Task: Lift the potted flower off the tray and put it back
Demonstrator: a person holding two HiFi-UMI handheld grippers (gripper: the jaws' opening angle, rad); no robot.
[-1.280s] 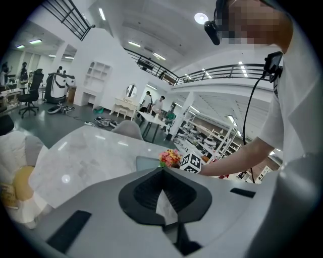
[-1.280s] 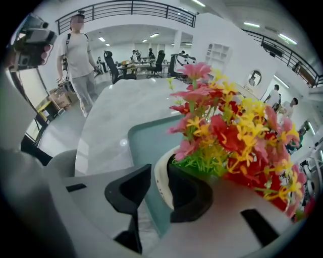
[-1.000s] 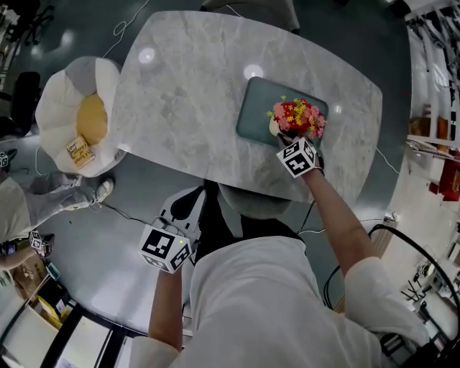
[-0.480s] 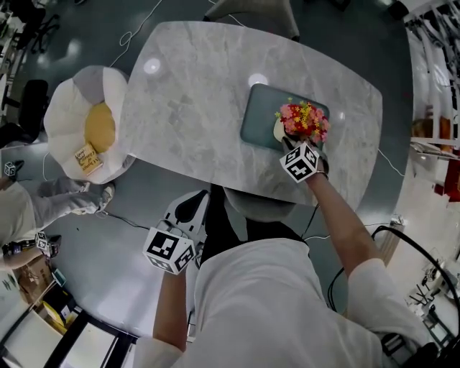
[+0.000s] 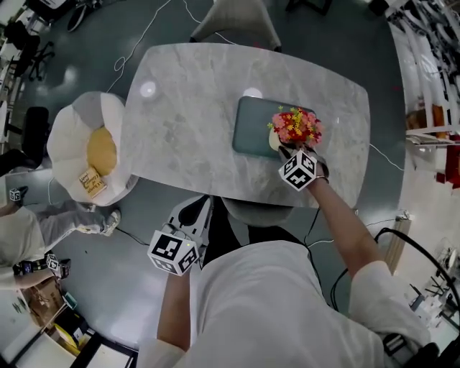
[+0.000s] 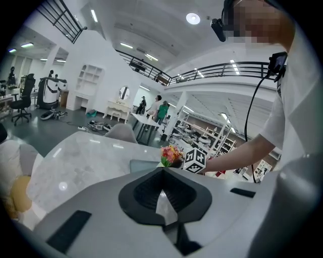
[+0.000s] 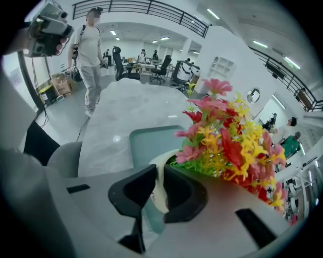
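Note:
A cream pot of red, pink and yellow flowers point(image 5: 295, 127) is over the right end of a grey-green tray point(image 5: 248, 133) on the marble table point(image 5: 180, 108). My right gripper point(image 5: 289, 149) reaches it from the near side. In the right gripper view its jaws point(image 7: 157, 187) are shut on the pot's cream rim point(image 7: 162, 171), having closed a little tighter just now, with the blooms point(image 7: 227, 136) to the right and the tray point(image 7: 149, 141) beyond. My left gripper point(image 5: 195, 212) hangs below the table's near edge, away from the pot. Its jaws point(image 6: 161, 171) meet at the tips with nothing between them.
A white flower-shaped seat with a yellow centre point(image 5: 90, 147) stands left of the table. A grey chair point(image 5: 237, 21) is at the far side and another point(image 5: 251, 210) at the near side. Cables lie on the floor. A person point(image 7: 91, 50) stands beyond the table's end.
My right gripper has risen a little with the pot in its jaws. The left gripper has stayed where it was. The head view has shifted slightly.

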